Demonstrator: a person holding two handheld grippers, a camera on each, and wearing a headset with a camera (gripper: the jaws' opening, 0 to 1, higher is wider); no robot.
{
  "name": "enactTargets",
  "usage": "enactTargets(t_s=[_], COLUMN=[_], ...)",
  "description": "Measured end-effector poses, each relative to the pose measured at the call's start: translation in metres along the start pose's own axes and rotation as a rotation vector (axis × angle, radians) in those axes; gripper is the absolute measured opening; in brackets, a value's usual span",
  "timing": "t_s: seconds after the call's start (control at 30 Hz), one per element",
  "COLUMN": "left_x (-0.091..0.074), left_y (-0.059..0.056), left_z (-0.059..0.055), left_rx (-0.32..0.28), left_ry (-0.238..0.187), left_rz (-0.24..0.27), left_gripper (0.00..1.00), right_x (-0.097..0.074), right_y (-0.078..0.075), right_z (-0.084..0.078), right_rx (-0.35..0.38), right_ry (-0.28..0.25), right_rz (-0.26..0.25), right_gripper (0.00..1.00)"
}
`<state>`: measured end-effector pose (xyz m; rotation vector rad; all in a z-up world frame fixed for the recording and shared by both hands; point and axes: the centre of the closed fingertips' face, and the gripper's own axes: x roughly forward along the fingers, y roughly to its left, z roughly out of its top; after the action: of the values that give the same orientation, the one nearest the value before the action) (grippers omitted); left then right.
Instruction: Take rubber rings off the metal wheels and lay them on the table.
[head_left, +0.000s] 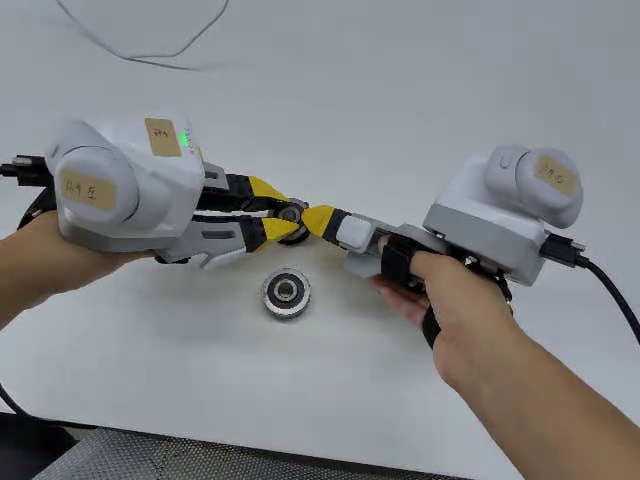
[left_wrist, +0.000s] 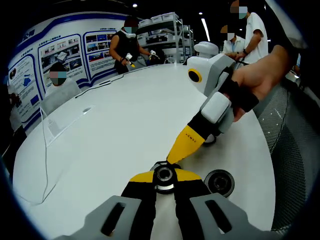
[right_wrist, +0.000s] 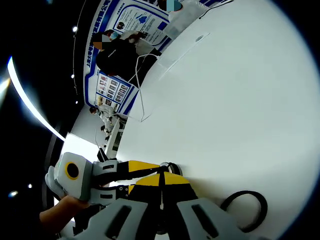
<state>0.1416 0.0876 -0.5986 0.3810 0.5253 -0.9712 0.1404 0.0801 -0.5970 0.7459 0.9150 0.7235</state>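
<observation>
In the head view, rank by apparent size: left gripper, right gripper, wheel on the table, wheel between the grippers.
1. left gripper
2. right gripper, a close second
3. wheel on the table
4. wheel between the grippers, partly hidden by jaws, so unsure

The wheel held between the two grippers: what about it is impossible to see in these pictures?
- Head view: the left gripper covers most of the held wheel; whether its rubber ring is on cannot be told.
- Right gripper view: the right gripper, jaws together, hides most of the wheel; what it pinches, if anything, is unseen.
- Left gripper view: the wheel's rim lies under the yellow jaw tips.
</observation>
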Motion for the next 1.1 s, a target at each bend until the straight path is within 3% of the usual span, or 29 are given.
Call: enactTargets(t_s=[0.8,1.1], left_x=[0.0,0.0], left_y=[0.0,-0.001], left_z=[0.0,0.0], left_rx=[-0.002,0.006], left_ry=[-0.013,0.006], left_rz=[0.007,0.03], left_gripper=[0.13,0.13], right_x=[-0.002,-0.002], right_y=[0.012,0.006], right_z=[-0.003,-0.002], right_rx=[-0.004,0.099], right_ry=[0.01,-0.017], right_rz=[0.046,0.042], right_gripper=[0.0,0.01])
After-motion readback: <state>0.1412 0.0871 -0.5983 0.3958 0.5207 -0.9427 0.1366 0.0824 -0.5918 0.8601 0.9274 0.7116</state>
